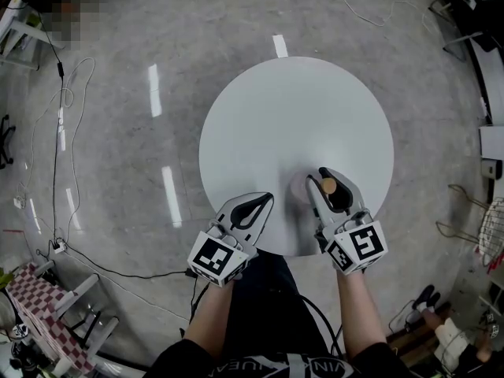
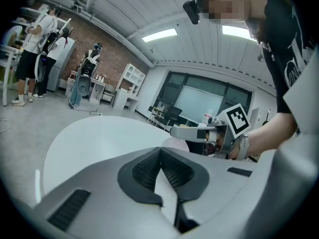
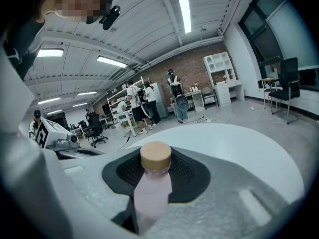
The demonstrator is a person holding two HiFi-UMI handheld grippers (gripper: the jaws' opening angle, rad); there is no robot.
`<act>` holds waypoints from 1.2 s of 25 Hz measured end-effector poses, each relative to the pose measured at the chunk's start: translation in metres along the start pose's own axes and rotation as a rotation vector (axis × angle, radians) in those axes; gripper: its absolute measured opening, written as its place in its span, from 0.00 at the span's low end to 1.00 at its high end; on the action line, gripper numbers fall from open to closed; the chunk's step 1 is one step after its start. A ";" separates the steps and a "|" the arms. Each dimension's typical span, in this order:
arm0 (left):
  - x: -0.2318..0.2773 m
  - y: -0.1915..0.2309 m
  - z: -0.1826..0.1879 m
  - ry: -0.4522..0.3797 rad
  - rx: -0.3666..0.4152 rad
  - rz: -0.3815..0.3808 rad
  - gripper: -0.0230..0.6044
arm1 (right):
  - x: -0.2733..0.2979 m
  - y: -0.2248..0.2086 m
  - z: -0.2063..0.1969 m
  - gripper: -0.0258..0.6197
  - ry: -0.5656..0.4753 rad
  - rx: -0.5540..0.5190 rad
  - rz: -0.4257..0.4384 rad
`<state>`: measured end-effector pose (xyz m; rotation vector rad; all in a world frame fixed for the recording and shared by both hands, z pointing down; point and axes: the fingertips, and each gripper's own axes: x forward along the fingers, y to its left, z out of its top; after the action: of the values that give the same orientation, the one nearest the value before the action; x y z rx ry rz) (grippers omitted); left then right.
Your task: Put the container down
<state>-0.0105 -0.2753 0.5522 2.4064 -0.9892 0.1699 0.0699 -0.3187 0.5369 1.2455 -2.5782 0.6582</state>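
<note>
Right tongs (image 1: 325,176) are clamped on a pink bottle (image 3: 153,188) just under its wooden cap (image 1: 327,185). The bottle's long axis is near upright: cap up, body hanging below the tongs. It sits at about 5 o'clock on the round worktop (image 1: 291,109), near the edge; base contact cannot be told. Left tongs (image 1: 266,198) are closed together on nothing at the 7 o'clock edge. Broad bare surface lies toward 12 o'clock.
</note>
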 end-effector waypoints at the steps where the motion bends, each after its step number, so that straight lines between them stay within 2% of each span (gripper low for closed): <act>1: 0.001 -0.001 0.000 0.007 -0.003 -0.004 0.06 | 0.001 -0.001 0.000 0.23 0.001 -0.009 -0.001; 10: 0.003 0.003 -0.001 0.031 -0.024 -0.010 0.06 | 0.016 -0.002 0.002 0.23 0.007 -0.072 0.001; 26: 0.007 0.004 -0.003 0.013 -0.040 -0.017 0.06 | 0.025 0.004 0.003 0.23 0.026 -0.192 0.008; 30: 0.007 0.007 -0.001 0.008 -0.043 -0.017 0.06 | 0.029 0.009 0.006 0.23 0.002 -0.222 0.024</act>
<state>-0.0098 -0.2833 0.5586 2.3728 -0.9595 0.1508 0.0447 -0.3364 0.5392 1.1434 -2.5837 0.3647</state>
